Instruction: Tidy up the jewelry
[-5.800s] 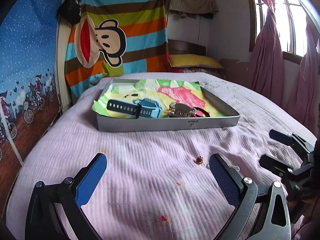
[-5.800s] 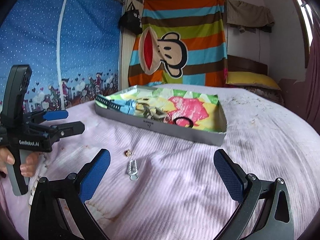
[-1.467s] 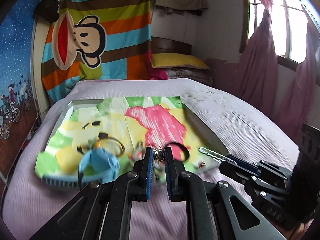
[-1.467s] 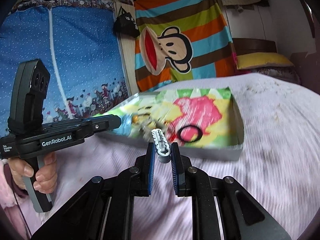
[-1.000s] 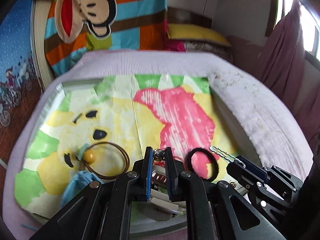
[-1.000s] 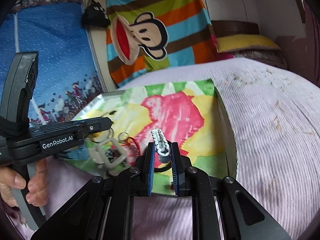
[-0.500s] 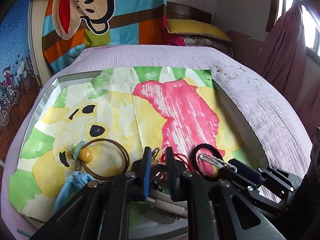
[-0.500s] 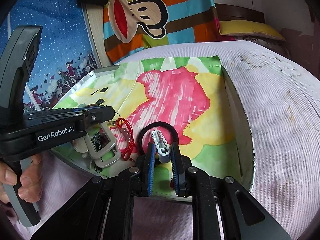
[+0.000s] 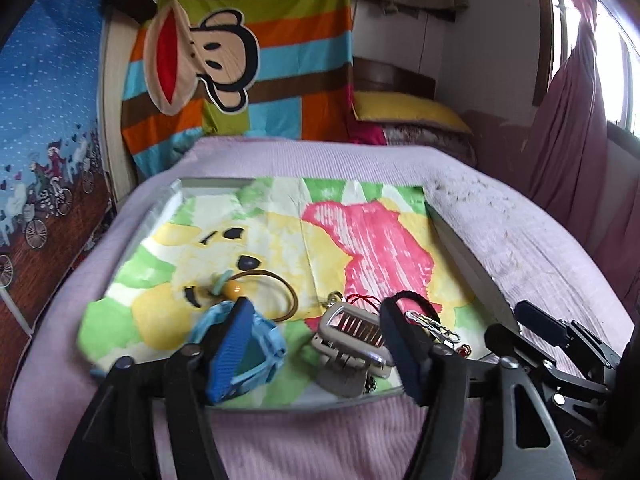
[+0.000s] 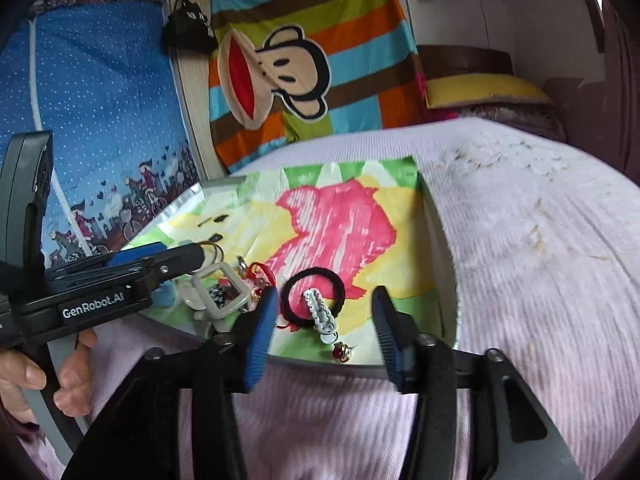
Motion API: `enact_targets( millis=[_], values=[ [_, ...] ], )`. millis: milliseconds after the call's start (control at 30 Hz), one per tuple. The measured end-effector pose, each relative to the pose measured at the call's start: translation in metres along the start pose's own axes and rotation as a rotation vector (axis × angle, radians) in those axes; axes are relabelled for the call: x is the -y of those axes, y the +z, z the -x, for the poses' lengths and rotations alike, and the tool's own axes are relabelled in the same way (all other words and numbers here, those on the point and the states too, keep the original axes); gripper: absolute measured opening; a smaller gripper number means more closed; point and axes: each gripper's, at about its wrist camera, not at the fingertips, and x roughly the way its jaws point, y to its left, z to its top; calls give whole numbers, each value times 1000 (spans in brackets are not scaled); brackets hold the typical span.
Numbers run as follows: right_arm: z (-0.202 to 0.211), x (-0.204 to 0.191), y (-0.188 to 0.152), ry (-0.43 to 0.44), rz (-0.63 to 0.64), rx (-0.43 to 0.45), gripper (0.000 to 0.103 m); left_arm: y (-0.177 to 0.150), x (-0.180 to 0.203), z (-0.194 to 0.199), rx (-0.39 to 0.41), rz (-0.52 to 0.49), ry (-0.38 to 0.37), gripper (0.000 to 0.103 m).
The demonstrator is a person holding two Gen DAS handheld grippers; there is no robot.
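Both jaws opening, nothing pinched: left gripper (image 9: 316,344), right gripper (image 10: 324,332) release; hair clip (image 10: 320,314) rests in tray (image 10: 444,248) — back out level.

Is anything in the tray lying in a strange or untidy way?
Slightly. The silver hair clip lies across the black hair tie, and a small red earring sits alone by the tray's near wall. Nothing looks spilled or damaged.

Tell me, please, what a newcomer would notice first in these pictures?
First, the bright monkey blanket hanging behind the bed. Then the metal tray on the lilac bedspread, lined with a painted yellow-and-pink picture. Near its front edge lie a white hair clip across a black hair tie, and a small red earring.
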Motion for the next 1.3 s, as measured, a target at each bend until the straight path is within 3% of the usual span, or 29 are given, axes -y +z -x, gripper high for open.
enact_targets(
  millis=[133,267,400,467,667,1300],
  values=[
    [23,-3,-2,2,8,49,63,-8,-7,22,45,9,9,86],
    [41,-8,-6,9,8,83,77,-20,-15,42,81,30,7,91],
    [60,-15,-13,3,17,117,83,-34,-23,63,124,46,13,102],
    [67,-19,-17,4,16,130,90,-43,-27,75,145,55,18,103],
    [91,-27,-30,17,8,164,98,-63,-35,102,179,53,50,103],
    [178,-56,-87,-19,46,245,102,-131,-35,175,270,-14,102,103]
  ],
)
